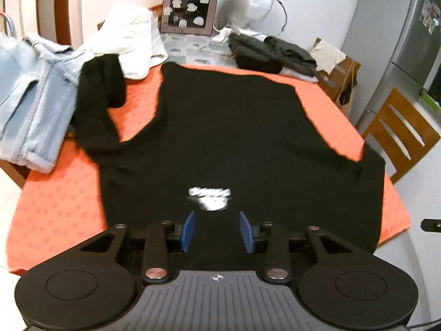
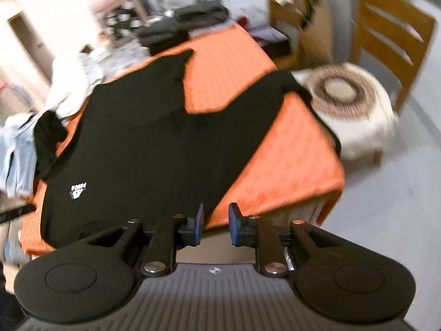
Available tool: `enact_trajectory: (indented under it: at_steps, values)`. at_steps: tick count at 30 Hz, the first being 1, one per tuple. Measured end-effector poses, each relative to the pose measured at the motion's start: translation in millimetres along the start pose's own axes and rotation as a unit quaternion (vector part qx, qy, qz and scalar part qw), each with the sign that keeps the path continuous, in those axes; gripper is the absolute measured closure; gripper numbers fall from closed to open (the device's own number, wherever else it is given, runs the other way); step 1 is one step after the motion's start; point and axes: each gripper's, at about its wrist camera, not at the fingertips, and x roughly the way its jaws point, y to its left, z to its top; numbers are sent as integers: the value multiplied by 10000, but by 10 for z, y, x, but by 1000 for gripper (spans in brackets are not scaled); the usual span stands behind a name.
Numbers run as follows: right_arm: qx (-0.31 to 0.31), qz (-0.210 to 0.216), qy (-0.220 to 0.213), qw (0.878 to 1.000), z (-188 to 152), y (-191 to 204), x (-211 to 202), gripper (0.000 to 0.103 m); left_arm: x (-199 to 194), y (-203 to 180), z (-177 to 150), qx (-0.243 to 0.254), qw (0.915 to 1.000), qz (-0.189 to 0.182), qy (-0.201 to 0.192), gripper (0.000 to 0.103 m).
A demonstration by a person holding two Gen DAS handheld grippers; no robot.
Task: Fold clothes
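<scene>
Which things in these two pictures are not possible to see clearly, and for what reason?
- Black shirt: its near hem, left wrist view, hidden behind the left tongs.
- White logo: unreadable in the left wrist view, motion blur.
- Sleeve end: right wrist view, blurred near the round stool.
- Dark folded clothes: right wrist view, blurred, count unclear.
- Jeans: left wrist view, cut by the left edge.

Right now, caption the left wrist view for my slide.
Open left gripper above black long-sleeved shirt spread on orange tablecloth.
</scene>
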Motion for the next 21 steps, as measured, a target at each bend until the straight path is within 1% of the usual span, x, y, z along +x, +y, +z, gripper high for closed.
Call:
enact_trajectory:
  at_steps: [2, 5, 9, 12, 15, 21]
  values:
    - [-427, 174, -49, 9989, 183, -164, -76, 78, 48, -265, -28, -212, 9997, 82, -59, 62]
    - [-1004, 398, -110, 9941, 448, -414, -182, 77, 119, -650, -73, -543, 9982, 221, -118, 60]
    - [-1657, 699, -129, 9836, 867, -714, -236, 77, 187, -1077, -115, -950, 9948, 335, -149, 59]
    - [-2114, 866, -135, 9735, 1218, -840, -188, 77, 247, -1319, -119, -1068, 9936, 340, -117, 59]
    - [-2465, 1083, -128, 9630, 1590, -922, -74, 77, 334, -1450, -108, -1137, 9928, 350, -120, 57]
    - [-3027, 1489, 34, 9414, 2300, -895, 355, 77, 585, -1594, -36, -1338, 9900, 421, -145, 55]
